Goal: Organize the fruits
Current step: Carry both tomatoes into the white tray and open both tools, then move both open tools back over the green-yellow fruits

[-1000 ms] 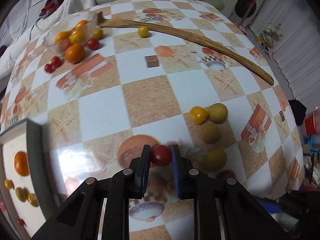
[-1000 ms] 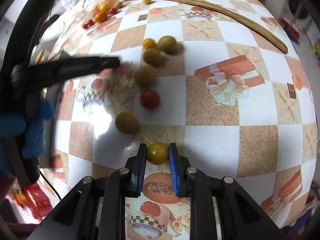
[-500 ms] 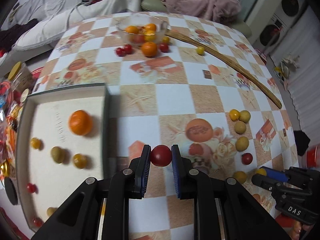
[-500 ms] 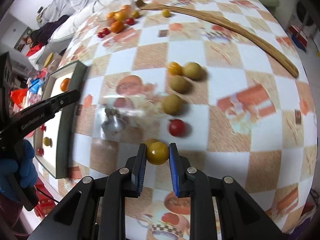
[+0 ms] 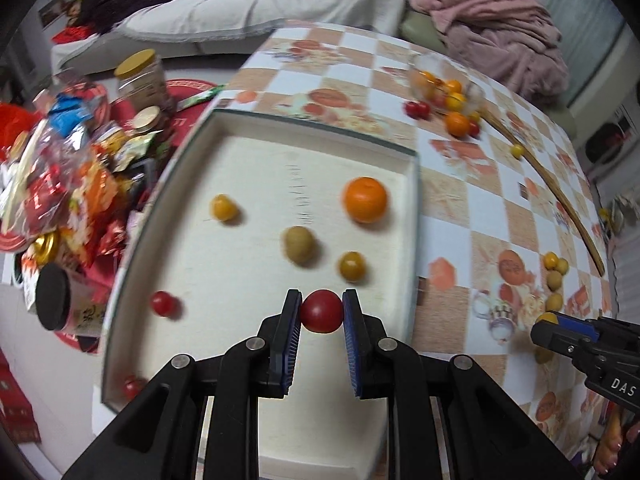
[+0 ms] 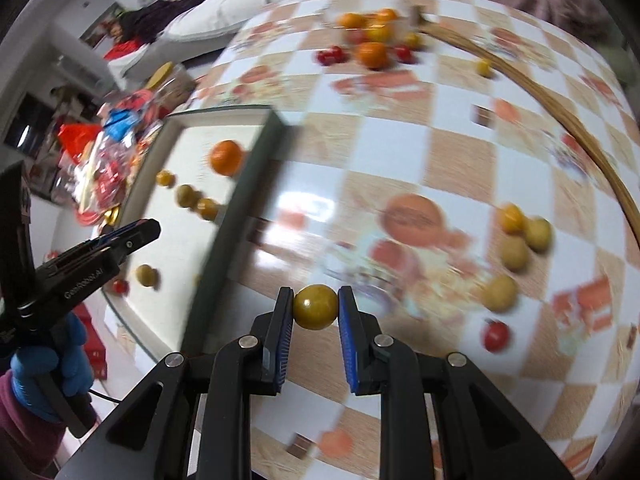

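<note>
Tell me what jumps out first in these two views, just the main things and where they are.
Each gripper is shut on a small fruit: the left gripper holds a red tomato over the white tray, the right gripper a yellow fruit over the checkered table, just right of the tray's edge. In the tray, a big orange stands out among smaller fruits.

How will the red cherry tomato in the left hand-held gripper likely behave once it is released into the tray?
The red cherry tomato is round and glossy, so it will probably roll on the tray's flat floor. Its thin skin looks apt to split under a hard squeeze from the left hand-held gripper.
</note>
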Demonstrator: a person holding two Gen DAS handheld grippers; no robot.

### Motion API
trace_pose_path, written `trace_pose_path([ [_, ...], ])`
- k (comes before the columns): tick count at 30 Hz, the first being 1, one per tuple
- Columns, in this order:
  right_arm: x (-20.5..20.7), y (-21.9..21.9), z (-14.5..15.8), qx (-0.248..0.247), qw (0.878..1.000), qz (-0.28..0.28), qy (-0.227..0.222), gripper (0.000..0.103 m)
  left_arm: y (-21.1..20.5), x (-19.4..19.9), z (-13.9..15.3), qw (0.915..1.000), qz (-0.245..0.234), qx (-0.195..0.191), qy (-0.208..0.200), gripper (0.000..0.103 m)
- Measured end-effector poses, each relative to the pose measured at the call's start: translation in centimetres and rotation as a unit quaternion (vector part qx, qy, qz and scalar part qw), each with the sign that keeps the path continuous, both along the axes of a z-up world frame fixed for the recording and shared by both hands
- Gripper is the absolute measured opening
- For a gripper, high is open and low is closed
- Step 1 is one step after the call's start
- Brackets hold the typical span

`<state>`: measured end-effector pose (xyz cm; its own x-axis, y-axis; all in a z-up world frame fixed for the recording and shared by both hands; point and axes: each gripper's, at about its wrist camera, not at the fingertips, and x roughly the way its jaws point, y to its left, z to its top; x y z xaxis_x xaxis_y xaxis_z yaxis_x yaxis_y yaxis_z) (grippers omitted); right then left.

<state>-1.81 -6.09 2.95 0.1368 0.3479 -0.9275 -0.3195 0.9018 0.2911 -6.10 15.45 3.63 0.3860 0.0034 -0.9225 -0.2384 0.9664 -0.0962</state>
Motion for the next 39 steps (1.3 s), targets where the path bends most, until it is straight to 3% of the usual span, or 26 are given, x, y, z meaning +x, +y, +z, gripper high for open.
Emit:
trace_pose_path([
  [6, 1.3, 5.9, 0.1, 0.014, 0.998, 0.059, -0.001, 0.024, 4.0, 0.0, -1.0, 0.9989, 0.044, 0.017, -0.003, 0.022],
  [12, 1.6, 11.7, -0.9, 0.017, 0.991, 0.131, 0.001, 0.024, 6.0, 1.3, -3.0, 0.998, 0.045, 0.044, 0.01, 0.022],
  [18, 0.9, 16.0, -3.4, -0.021, 0.977, 0.21, -0.007, 0.024, 6.8, 2.2, -4.4, 0.9978, 0.043, 0.046, 0.023, 0.022],
  [27, -0.4, 18.4, -5.8, -0.074, 0.955, 0.287, -0.021, 0.025, 7.0, 2.6, -5.2, 0.9979, 0.032, 0.044, 0.036, 0.022],
  [29, -0.6, 18.6, -5.9, -0.078, 0.95, 0.301, -0.029, 0.033, 6.9, 2.6, -5.3, 0.9978, 0.029, 0.047, 0.038, 0.023],
  [31, -1.4, 18.8, -5.9, -0.081, 0.944, 0.319, -0.036, 0.072, 6.9, 2.6, -5.2, 0.9977, 0.025, 0.049, 0.038, 0.023],
  [33, -2.1, 18.9, -5.7, -0.083, 0.939, 0.331, -0.052, 0.076, 6.9, 2.7, -5.3, 0.9977, 0.021, 0.051, 0.04, 0.024],
  [35, -2.8, 18.6, -5.2, -0.081, 0.934, 0.341, -0.065, 0.076, 6.9, 2.7, -5.3, 0.9973, 0.021, 0.055, 0.042, 0.046],
  [36, -3.0, 18.5, -5.0, -0.08, 0.933, 0.343, -0.069, 0.076, 7.0, 2.6, -5.2, 0.9973, 0.024, 0.058, 0.039, 0.07],
  [39, -3.6, 17.3, -3.8, -0.075, 0.932, 0.344, -0.084, 0.08, 6.8, 2.4, -4.4, 0.9973, 0.024, 0.067, 0.019, 0.072],
])
